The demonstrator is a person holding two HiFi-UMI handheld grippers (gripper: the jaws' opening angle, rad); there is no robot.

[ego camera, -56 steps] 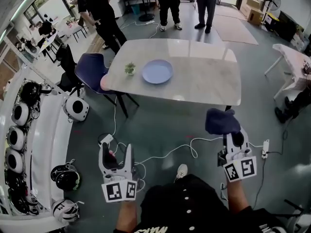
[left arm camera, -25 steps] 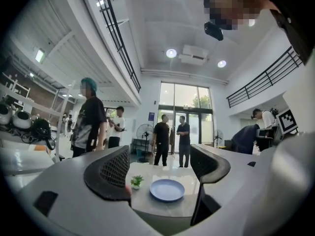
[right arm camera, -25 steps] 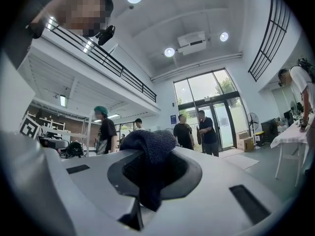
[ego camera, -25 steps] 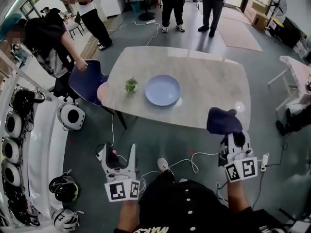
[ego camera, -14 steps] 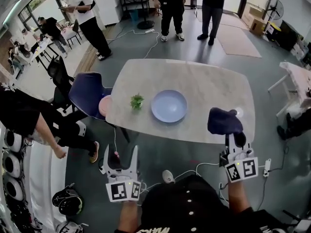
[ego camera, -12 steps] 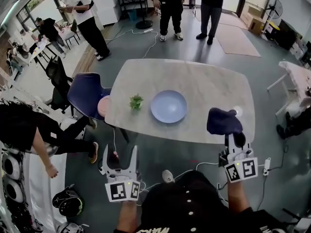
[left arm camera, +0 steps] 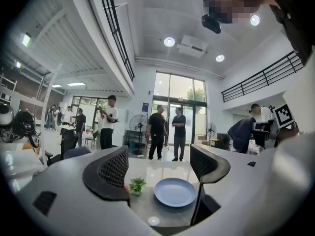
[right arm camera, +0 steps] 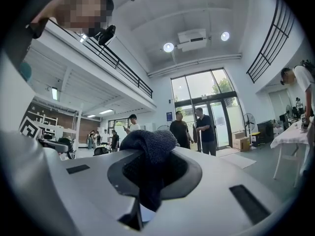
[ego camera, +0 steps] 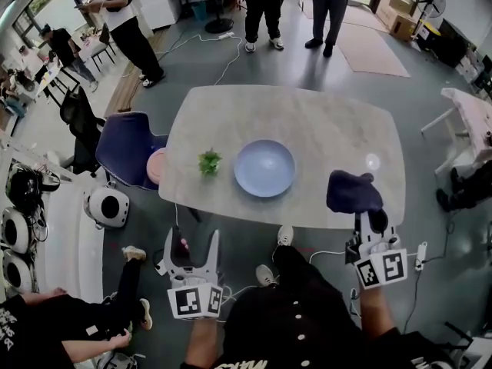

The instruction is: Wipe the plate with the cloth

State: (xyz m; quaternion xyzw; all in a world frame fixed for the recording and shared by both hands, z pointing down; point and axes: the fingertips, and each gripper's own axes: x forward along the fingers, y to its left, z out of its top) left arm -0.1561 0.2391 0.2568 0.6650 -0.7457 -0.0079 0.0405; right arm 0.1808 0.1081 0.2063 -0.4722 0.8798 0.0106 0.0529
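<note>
Grips a dark, nubbly knit cloth point(ego camera: 353, 191) in the closed fingers of the right gripper point(ego camera: 366, 218); holds the left gripper point(ego camera: 192, 241) wide open, empty. Needs a reach forward and left to the plate point(ego camera: 264, 167): round, shallow, smooth pale blue, flat on the glossy table point(ego camera: 330, 121), nearer the right side.

A large, high-ceilinged lab or test hall is indicated. A bare grey floor point(ego camera: 254, 68), a mezzanine edged with black metal railings point(left arm camera: 118, 38) and tall glass entrance doors point(left arm camera: 179, 102) are seen, along with a black pedestal fan point(ego camera: 430, 2), brown cardboard boxes point(ego camera: 400, 21) and a white rack point(ego camera: 61, 244) of rounded white-and-black devices point(ego camera: 108, 206).
</note>
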